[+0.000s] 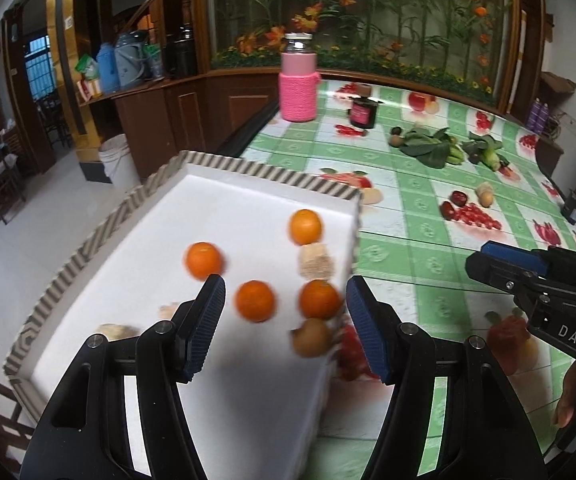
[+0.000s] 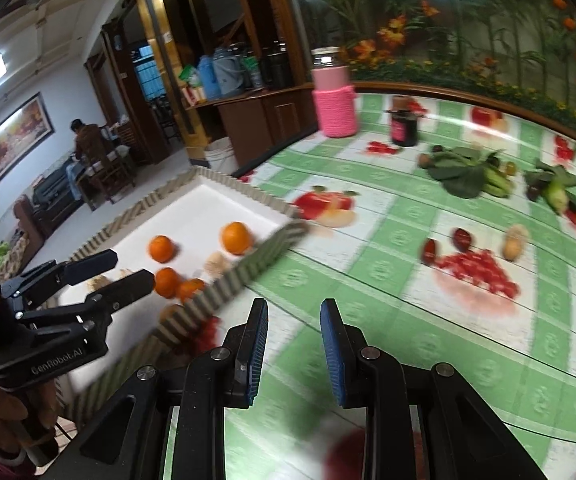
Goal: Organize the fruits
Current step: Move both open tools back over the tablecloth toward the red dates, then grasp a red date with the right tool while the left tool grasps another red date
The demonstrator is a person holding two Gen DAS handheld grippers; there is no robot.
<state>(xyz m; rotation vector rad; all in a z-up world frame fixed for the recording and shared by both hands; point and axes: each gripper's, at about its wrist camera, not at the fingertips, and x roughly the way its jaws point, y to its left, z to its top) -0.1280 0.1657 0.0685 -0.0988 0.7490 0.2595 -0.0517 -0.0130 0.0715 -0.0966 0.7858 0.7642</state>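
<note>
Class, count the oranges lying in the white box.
4. Far orange near the right wall; left orange; middle orange; right orange beside the brown fruit. None seems hidden.

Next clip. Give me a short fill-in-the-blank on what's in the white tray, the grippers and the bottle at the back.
1. The white tray holds ____ oranges.
2. The bottle at the far edge of the table wears a knitted sleeve coloured ____.
3. Neither the left gripper nor the right gripper holds anything; the jaws of both are ____.
4. The tablecloth is checked white and ____.

Missing words: four; pink; open; green
</note>
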